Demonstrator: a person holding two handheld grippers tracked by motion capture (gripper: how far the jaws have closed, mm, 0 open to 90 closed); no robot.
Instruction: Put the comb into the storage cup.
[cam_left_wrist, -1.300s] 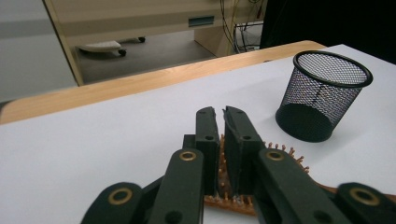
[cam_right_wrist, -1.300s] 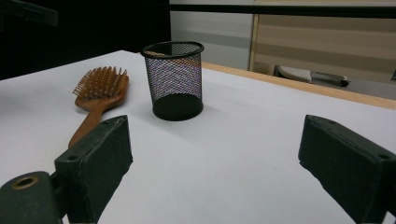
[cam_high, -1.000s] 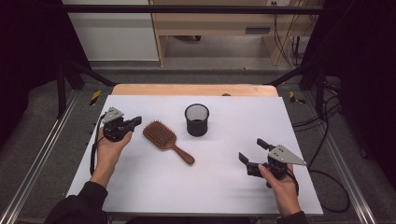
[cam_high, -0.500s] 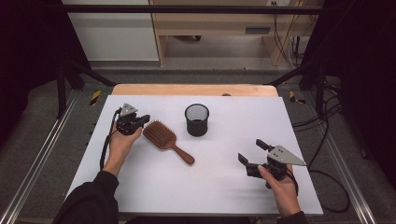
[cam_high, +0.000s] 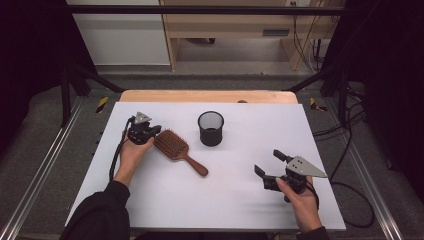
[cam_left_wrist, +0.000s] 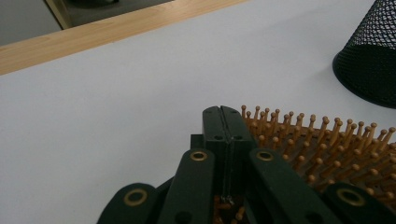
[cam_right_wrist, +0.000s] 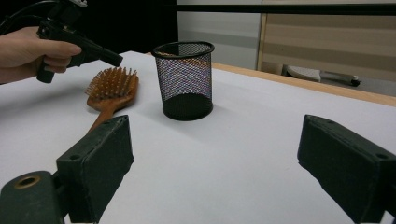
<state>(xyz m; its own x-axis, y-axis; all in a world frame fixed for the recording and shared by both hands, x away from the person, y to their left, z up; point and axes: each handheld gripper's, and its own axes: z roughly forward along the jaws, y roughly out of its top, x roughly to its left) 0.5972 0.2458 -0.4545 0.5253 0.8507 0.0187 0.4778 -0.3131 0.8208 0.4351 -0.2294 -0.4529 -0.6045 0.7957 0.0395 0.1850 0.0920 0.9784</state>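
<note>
A wooden hairbrush (cam_high: 176, 149) lies bristles up on the white table, its handle pointing toward the front right. My left gripper (cam_high: 156, 132) hovers at the far left edge of the brush head, its jaws shut with nothing between them; the left gripper view has the closed tips (cam_left_wrist: 225, 122) just above the bristles of the hairbrush (cam_left_wrist: 327, 144). A black mesh cup (cam_high: 210, 128) stands upright right of the brush. My right gripper (cam_high: 269, 163) rests near the front right, open and empty; from the right gripper view the mesh cup (cam_right_wrist: 184, 79) and hairbrush (cam_right_wrist: 111, 91) are ahead.
The white sheet covering the table (cam_high: 240, 200) ends at a wooden strip (cam_high: 207, 96) along the far side. Metal rails (cam_high: 45, 165) flank the table. Cables (cam_high: 350, 185) trail off the right edge.
My left gripper has moved right and down, from left of the hairbrush to just over the edge of its head. The right gripper has stayed put.
</note>
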